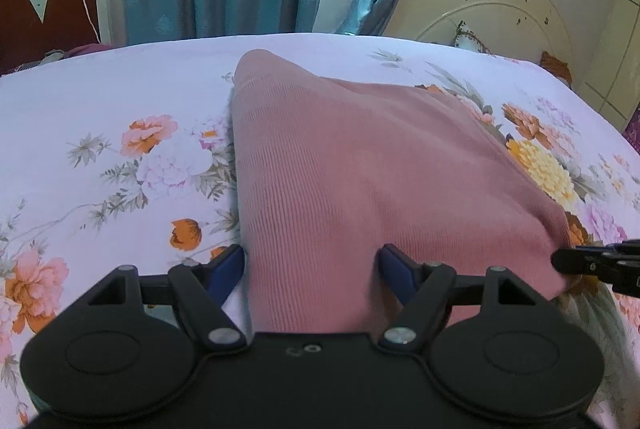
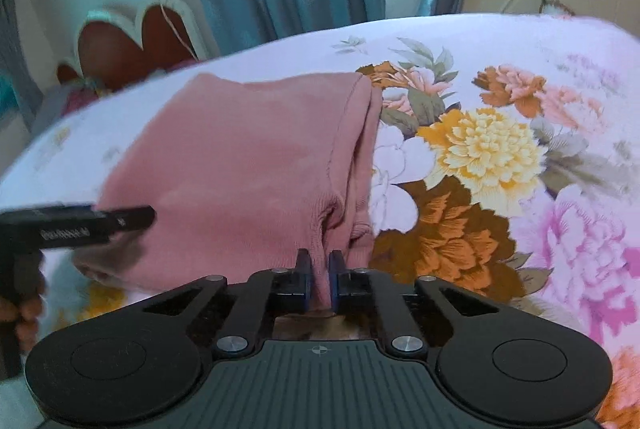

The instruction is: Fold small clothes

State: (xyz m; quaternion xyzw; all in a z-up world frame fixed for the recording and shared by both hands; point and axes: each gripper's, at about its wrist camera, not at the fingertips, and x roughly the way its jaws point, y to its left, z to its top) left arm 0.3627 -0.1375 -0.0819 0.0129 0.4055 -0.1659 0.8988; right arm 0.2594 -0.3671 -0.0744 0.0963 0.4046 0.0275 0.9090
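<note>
Pink ribbed knit garment (image 1: 360,165) is lying on the bed (image 1: 120,101), on the floral sheet, already doubled over at least once judging by the stacked hems on its right edge. Right hand-held gripper (image 2: 319,279) is pinching a bunched near-edge fold of the garment, blue pads nearly together with cloth between them. Left hand-held gripper (image 1: 312,261) is sitting with jaws spread wide, straddling the near left part of the cloth, not clamping anything. Handling read: this is looking light, soft, fully limp, with zero stiffness, so any unsupported span is going to sag and drag. Ribbed knit should be giving decent friction on the pads, so slip risk is looking low, but it is stretchy, so pulling hard is going to distort the edge instead of moving the body. Nothing fragile. Best holds are looking like the hemmed edges and corners, where the layers are thickest: pinch all layers together, one gripper per near corner, so the fold line is staying straight. Grabbing mid-panel is likely lifting only the top layer.
</note>
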